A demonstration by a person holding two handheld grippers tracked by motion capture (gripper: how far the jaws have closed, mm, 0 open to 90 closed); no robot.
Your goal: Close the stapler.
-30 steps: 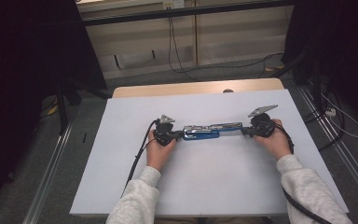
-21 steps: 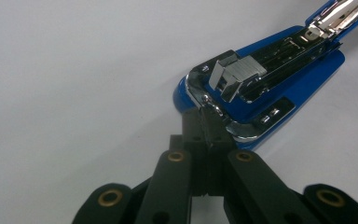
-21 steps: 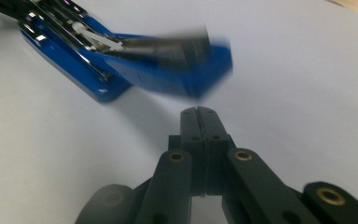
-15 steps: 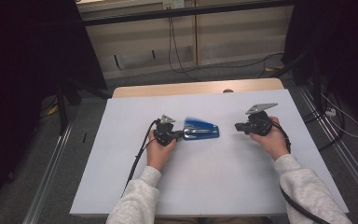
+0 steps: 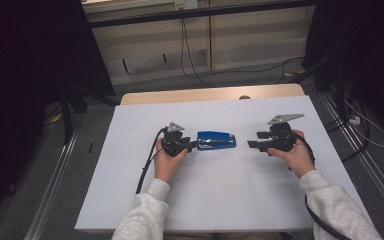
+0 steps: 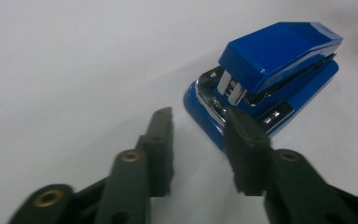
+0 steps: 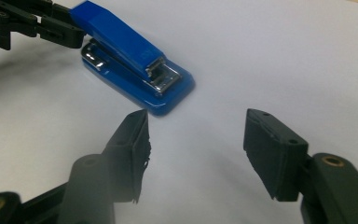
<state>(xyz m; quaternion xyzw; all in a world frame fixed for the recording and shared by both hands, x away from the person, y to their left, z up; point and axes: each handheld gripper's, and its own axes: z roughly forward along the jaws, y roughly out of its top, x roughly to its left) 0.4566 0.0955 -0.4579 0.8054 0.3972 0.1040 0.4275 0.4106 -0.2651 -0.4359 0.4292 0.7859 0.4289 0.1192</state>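
A blue stapler [image 5: 216, 140] lies flat on the white worktop [image 5: 230, 200]. The left gripper [image 5: 194, 145] sits just at its left end, jaws apart. The right gripper [image 5: 252, 144] hangs spread wide, apart from the stapler.

A closed blue stapler [image 5: 216, 140] with chrome parts lies flat on the white table [image 5: 220, 200].

The stapler [image 5: 216, 140] is bright blue with silvery metal at its mouth (chrome, it seems). The table [image 5: 230, 200] cover is plain white, its far edge pale wood. Both grippers are black; the sleeves [image 5: 330, 205] look light grey.
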